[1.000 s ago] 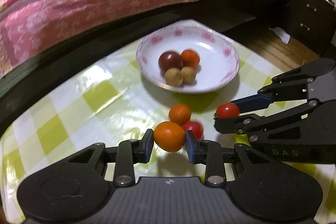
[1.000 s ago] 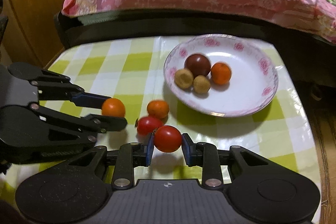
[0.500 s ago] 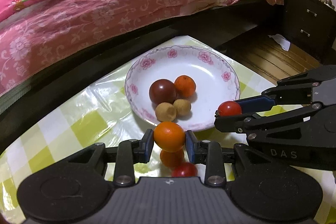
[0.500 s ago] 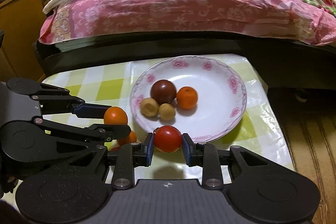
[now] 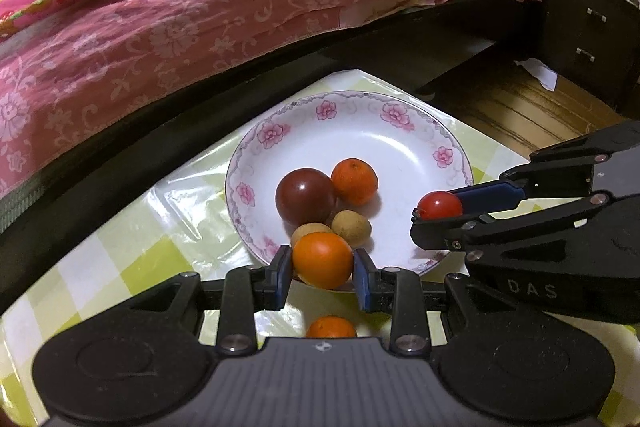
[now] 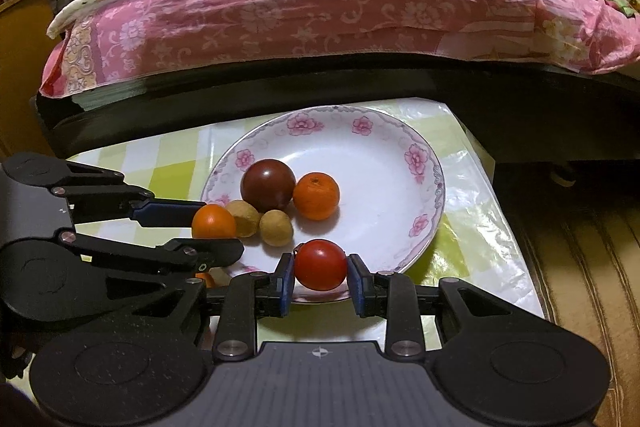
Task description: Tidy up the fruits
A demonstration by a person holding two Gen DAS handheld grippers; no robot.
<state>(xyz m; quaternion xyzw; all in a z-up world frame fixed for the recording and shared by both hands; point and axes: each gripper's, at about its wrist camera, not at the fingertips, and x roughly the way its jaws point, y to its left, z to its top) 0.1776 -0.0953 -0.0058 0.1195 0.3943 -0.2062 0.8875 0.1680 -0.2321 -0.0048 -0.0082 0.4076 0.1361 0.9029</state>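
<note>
My left gripper is shut on an orange tomato and holds it over the near rim of the white flowered plate. My right gripper is shut on a red tomato over the plate's near edge. In the plate lie a dark red tomato, a small orange and two brown longans. Each gripper shows in the other's view: the right and the left. Another orange fruit lies on the table below my left gripper.
The plate sits near the far corner of a table with a yellow-green checked cloth. A bed with a pink quilt runs close behind it. Wooden floor and a dark cabinet lie to the right.
Both grippers have moved forward with their tomatoes, from above the loose fruit on the cloth to the plate's near rim. Both stay shut.
</note>
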